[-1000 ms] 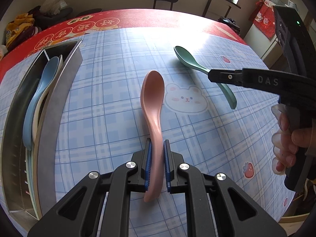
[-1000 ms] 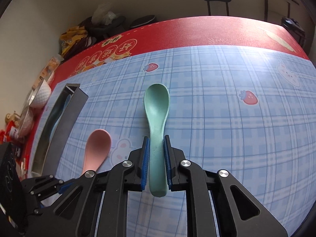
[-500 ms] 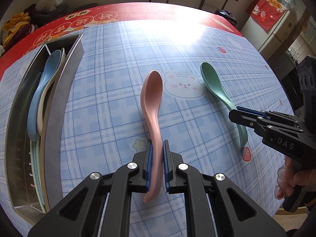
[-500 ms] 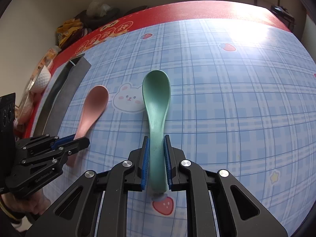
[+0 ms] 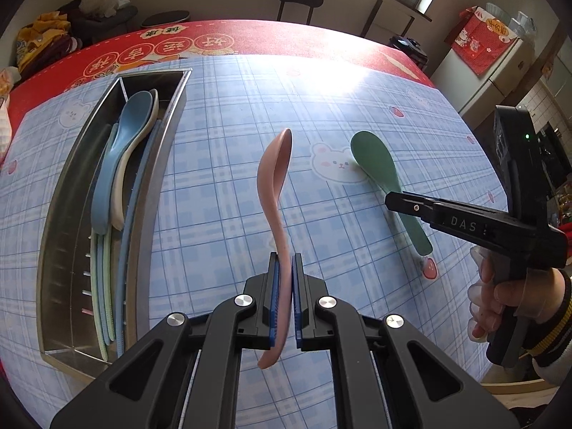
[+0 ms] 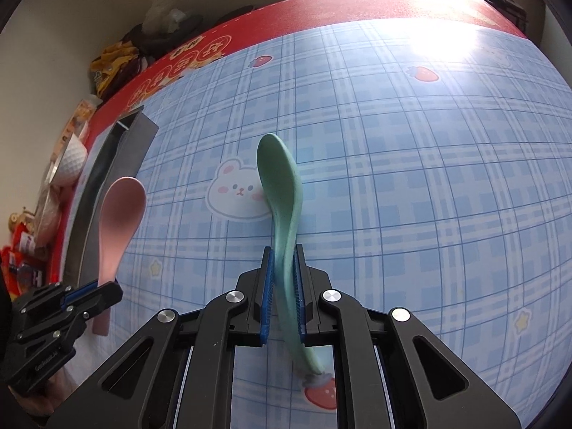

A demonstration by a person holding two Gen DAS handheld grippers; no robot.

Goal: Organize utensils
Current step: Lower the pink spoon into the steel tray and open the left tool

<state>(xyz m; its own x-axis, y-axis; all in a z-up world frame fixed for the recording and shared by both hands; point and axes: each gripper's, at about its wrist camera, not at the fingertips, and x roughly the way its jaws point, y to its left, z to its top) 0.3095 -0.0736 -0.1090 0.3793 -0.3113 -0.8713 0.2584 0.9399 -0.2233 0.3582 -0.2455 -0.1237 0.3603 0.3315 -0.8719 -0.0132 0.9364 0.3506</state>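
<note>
My left gripper (image 5: pixel 285 268) is shut on the handle of a pink spoon (image 5: pixel 274 171) and holds it tilted on its edge above the table. It also shows in the right wrist view (image 6: pixel 119 214). My right gripper (image 6: pixel 284 264) is shut on the handle of a green spoon (image 6: pixel 282 178), tilted, its bowl close to the bear print. The green spoon also shows in the left wrist view (image 5: pixel 375 164), to the right of the pink one. A steel utensil tray (image 5: pixel 64 250) lies at the left, holding a blue spoon (image 5: pixel 118 150), a white spoon and other utensils.
The table wears a blue checked cloth (image 5: pixel 221 214) with a red border (image 5: pixel 214 39). Bags and clutter (image 5: pixel 43 43) sit beyond the far left edge. A white bowl (image 6: pixel 73 161) stands left of the tray. A stool (image 5: pixel 298 0) stands behind the table.
Both spoons have rolled from flat to tilted on edge and sit higher. The tray now lies nearer in the left wrist view.
</note>
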